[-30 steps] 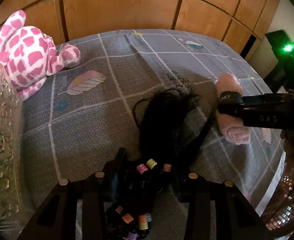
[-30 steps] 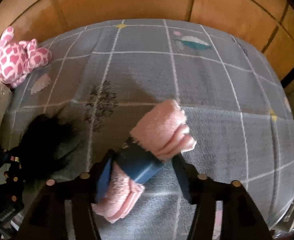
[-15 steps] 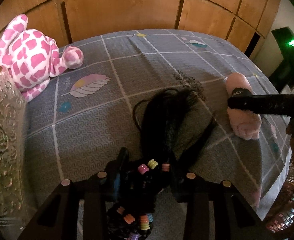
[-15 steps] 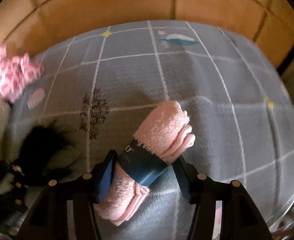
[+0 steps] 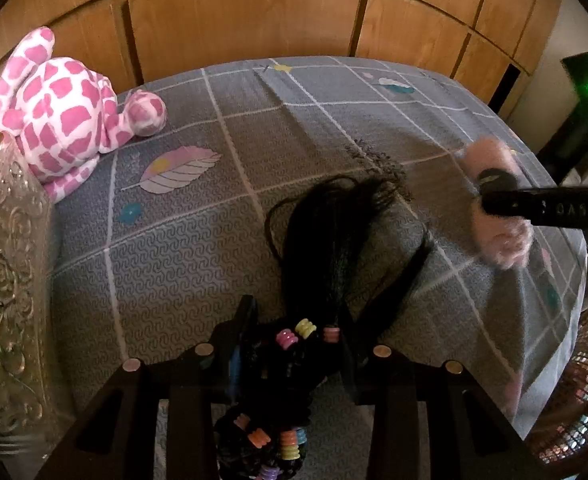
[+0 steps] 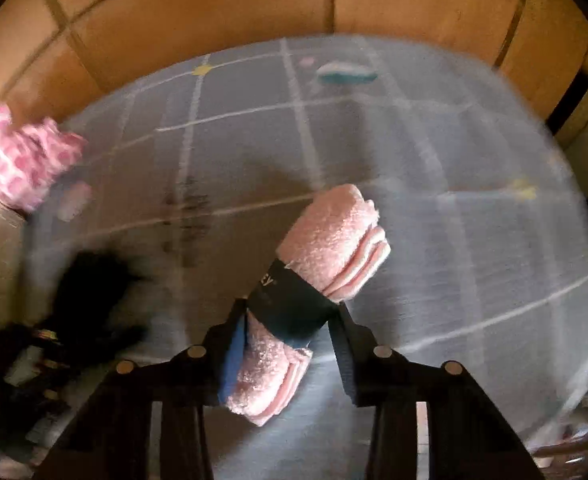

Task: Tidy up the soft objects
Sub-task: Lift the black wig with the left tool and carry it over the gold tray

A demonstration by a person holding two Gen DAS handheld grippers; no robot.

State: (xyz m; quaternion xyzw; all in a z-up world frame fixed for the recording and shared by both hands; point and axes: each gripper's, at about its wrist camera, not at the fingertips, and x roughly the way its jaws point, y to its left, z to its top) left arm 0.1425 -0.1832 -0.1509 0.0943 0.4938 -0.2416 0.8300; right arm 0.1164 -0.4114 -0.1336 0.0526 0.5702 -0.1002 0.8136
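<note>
At the bed's (image 5: 166, 264) left edge lies a pink-and-white plush (image 5: 54, 120). The left claw (image 5: 294, 344) pinches a black hairpiece with coloured beads (image 5: 326, 248), its strands trailing on the bed. The right claw (image 6: 290, 320), jaws just closing, clamps a rolled pink towel (image 6: 334, 240) by its dark band. Both items seem picked up; next comes carrying them to a storage spot.

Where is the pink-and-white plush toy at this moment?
The plush toy lies at the bedspread's far left corner in the left wrist view, against the wooden panels.
</note>
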